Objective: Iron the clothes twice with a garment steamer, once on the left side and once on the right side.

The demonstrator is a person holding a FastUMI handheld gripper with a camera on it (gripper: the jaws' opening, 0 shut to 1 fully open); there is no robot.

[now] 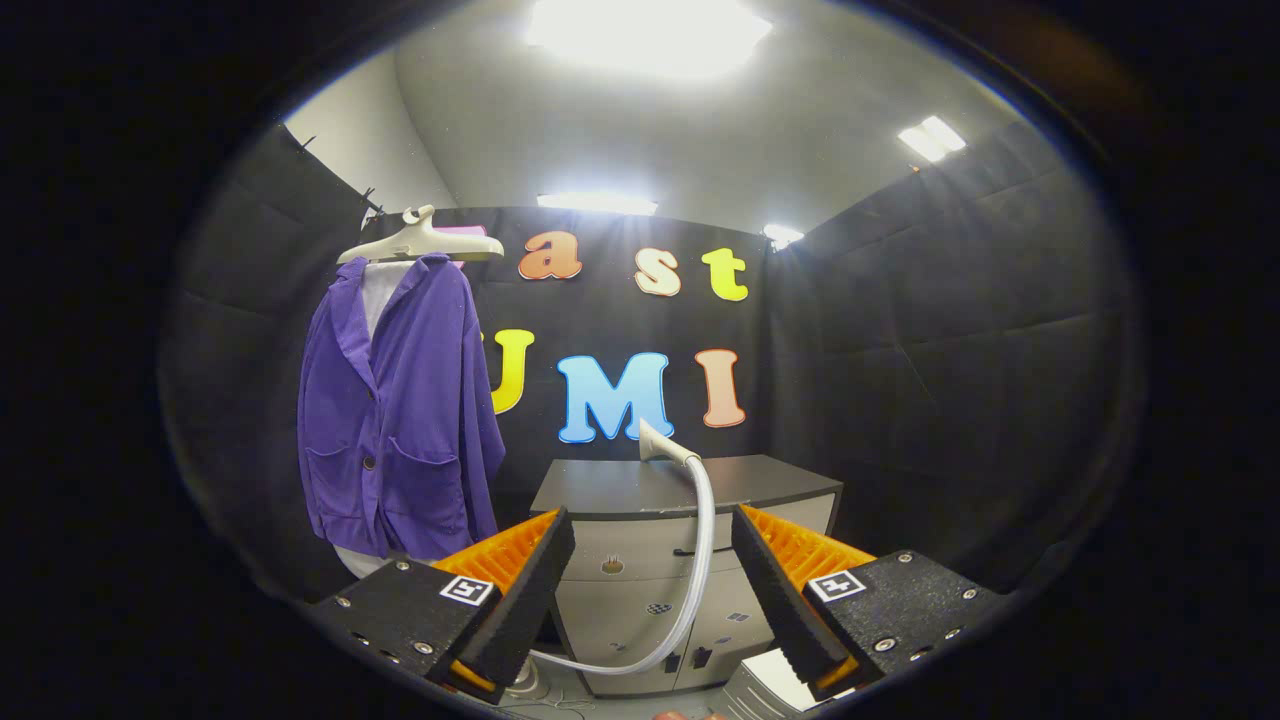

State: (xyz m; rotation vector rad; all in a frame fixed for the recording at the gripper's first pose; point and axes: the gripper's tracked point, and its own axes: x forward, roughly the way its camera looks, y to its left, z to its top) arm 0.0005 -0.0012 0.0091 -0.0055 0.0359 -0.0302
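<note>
Black cloth walls back a purple jacket (398, 420) hung on a hanger (420, 240) at left, while the gripper (650, 575) is held wide apart on nothing, the steamer hose (700, 540) seen between its 2 fingers, its base cut off.

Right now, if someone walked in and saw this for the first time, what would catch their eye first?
Most likely the purple jacket, hanging on a pale hanger against the dark wall, off to the left beyond the jaws. Next, the white steamer head resting on the dark top of the grey cabinet, its hose curving down between the open gripper jaws, which hold nothing.
</note>
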